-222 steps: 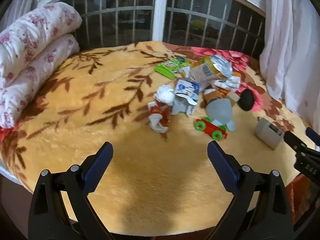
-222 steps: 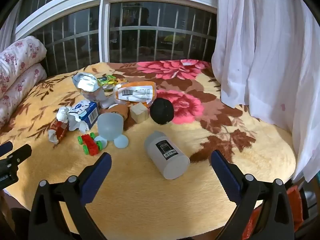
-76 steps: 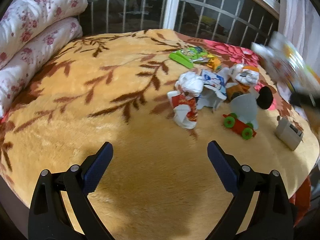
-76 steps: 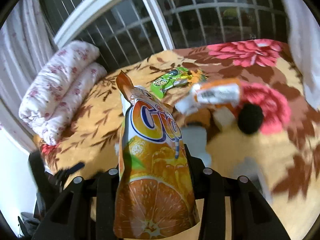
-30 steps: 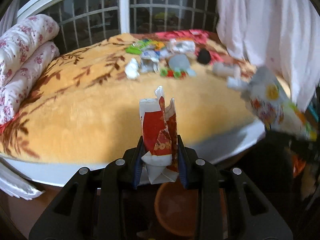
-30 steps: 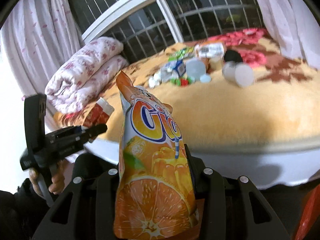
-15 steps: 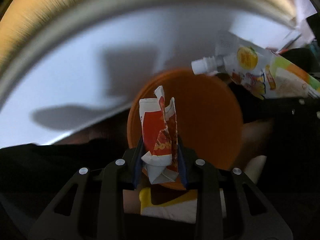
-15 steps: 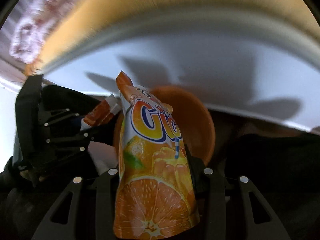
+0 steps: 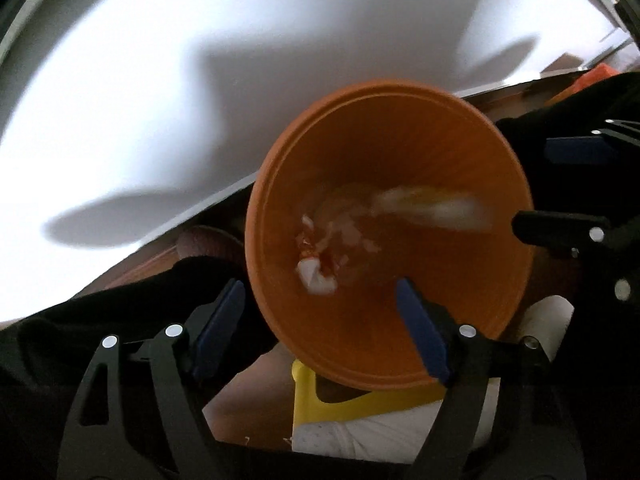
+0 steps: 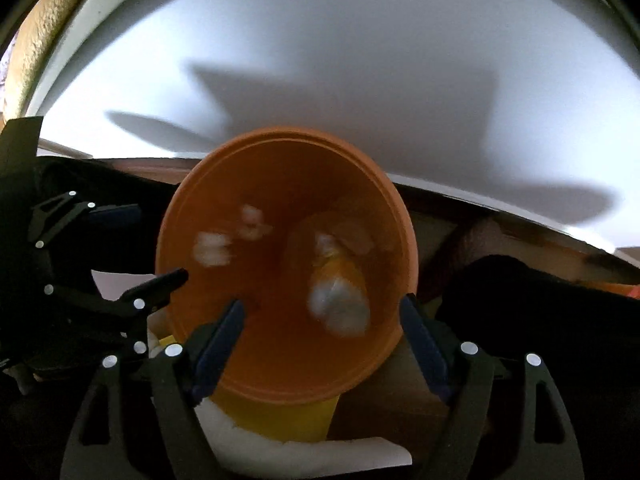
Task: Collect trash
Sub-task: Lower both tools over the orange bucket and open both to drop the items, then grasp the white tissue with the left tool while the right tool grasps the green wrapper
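My left gripper (image 9: 320,328), at the lower centre of its view, is opening with nothing between its jaws; the red-and-white wrapper (image 9: 318,258) lies blurred inside the orange bin (image 9: 516,184). My right gripper (image 10: 322,338) is opening too, empty, and the orange juice pouch (image 10: 340,292) is a blur inside the bin's right half.

No readable text, label, brand or number anywhere in either wrist view. Only blurred scraps of printed wrapper (image 9: 320,256) and pouch (image 10: 340,292) inside the orange bin (image 9: 272,216), lettering too smeared to make out.
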